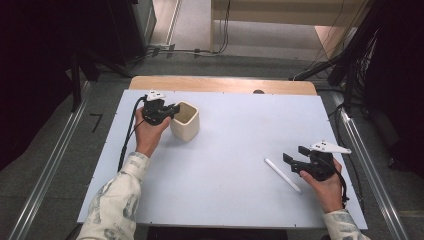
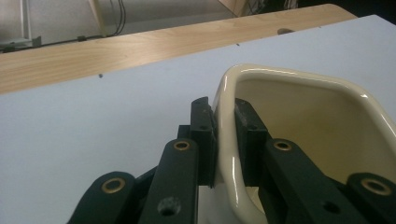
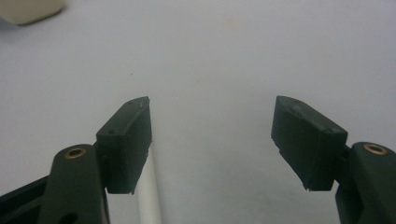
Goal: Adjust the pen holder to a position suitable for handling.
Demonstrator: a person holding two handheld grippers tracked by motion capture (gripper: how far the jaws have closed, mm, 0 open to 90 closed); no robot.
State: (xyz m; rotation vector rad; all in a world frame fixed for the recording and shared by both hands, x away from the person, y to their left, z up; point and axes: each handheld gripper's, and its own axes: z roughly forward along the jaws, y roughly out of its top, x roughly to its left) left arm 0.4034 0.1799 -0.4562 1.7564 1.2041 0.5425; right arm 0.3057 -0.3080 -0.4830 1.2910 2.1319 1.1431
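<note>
The left gripper (image 2: pixel 225 121) is clamped on the near wall of the glossy cream, squarish ceramic cup (image 1: pixel 185 120), one pad outside the rim and one inside, with the cup upright on the pale blue-white table sheet (image 1: pixel 230 150) at its far left. The right gripper (image 3: pixel 212 135) hovers with jaws spread and nothing between them. A thin white stick (image 1: pixel 282 175), perhaps plastic, lies flat just beside its left jaw.

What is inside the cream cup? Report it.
Inside the cream cup, one pad of the left gripper presses the inner face of its wall, the other the outside. The visible interior walls are bare; the bottom is hidden by the rim and jaws.
</note>
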